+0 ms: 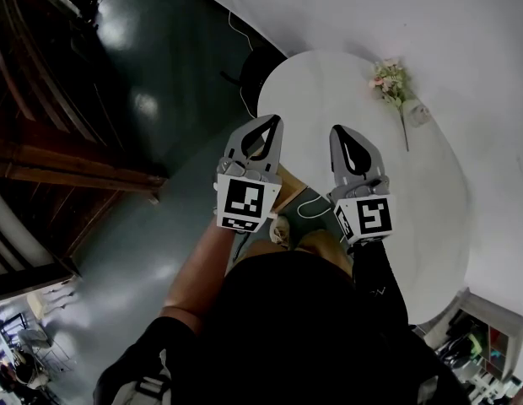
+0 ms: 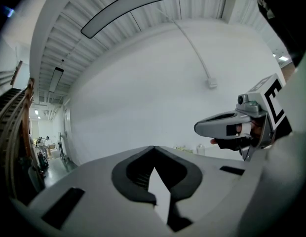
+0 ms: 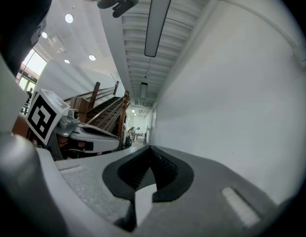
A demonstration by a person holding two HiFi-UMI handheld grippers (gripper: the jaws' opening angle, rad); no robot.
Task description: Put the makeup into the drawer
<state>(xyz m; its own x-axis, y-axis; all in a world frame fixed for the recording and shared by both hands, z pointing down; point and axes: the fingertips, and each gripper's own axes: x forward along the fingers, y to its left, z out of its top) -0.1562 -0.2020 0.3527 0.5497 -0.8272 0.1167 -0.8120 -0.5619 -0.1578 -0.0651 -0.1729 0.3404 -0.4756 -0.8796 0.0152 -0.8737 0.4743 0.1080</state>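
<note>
The left claw [image 1: 268, 123] is shut tight, with nothing in it. The right claw [image 1: 340, 133] is shut and empty too. Both hang at the near edge of the round white table [image 1: 329, 83]. Flowers [image 1: 390, 81] lie by its wall edge. I cannot tell where the makeup is.

The right gripper [image 3: 151, 152] fills the lower part of this view. Its two jaws are closed, the tips touch, and nothing is between the dark ribbed pads [image 3: 164, 171]. Near the right gripper, on its left, is the left gripper [image 3: 111, 136], seen from the side, with its marker cube [image 3: 42, 115]. Beyond the right gripper, to the left, stands a wooden staircase [image 3: 109, 107]. On its right side rises a white wall [image 3: 232, 93]. High above it runs a long ceiling lamp [image 3: 158, 19]. Far ahead of it is a bright corridor [image 3: 138, 125] with some people, too small to describe.
</note>
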